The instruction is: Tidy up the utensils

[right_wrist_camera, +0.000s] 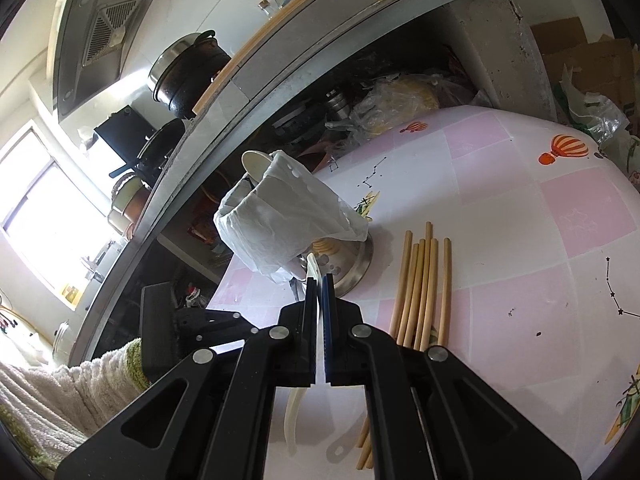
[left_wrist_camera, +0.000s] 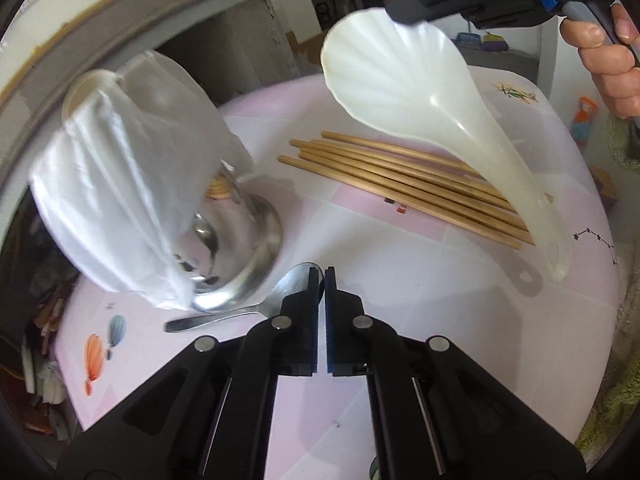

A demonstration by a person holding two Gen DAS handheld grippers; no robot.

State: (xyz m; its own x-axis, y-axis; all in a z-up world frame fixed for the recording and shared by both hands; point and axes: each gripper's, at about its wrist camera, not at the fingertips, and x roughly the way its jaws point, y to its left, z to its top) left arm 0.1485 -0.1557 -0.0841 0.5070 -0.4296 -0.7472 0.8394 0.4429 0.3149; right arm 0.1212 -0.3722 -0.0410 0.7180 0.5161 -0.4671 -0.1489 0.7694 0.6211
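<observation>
A white scalloped spoon (left_wrist_camera: 400,92) hangs tilted above the worktop, bowl up. Wooden chopsticks (left_wrist_camera: 400,184) lie side by side below it. A steel spoon (left_wrist_camera: 256,304) lies beside a steel holder (left_wrist_camera: 240,248) draped with a white bag (left_wrist_camera: 120,184).

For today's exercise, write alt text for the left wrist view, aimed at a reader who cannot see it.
The shut left gripper pinches the bowl of a metal spoon on a pink patterned tablecloth. Above, the right gripper holds a large white rice paddle over a row of wooden chopsticks. At left stands a metal holder draped in white plastic.

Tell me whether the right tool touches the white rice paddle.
Touching: in the left wrist view the right tool pinches the white rice paddle at its scalloped rim, lifted above the table.
</observation>
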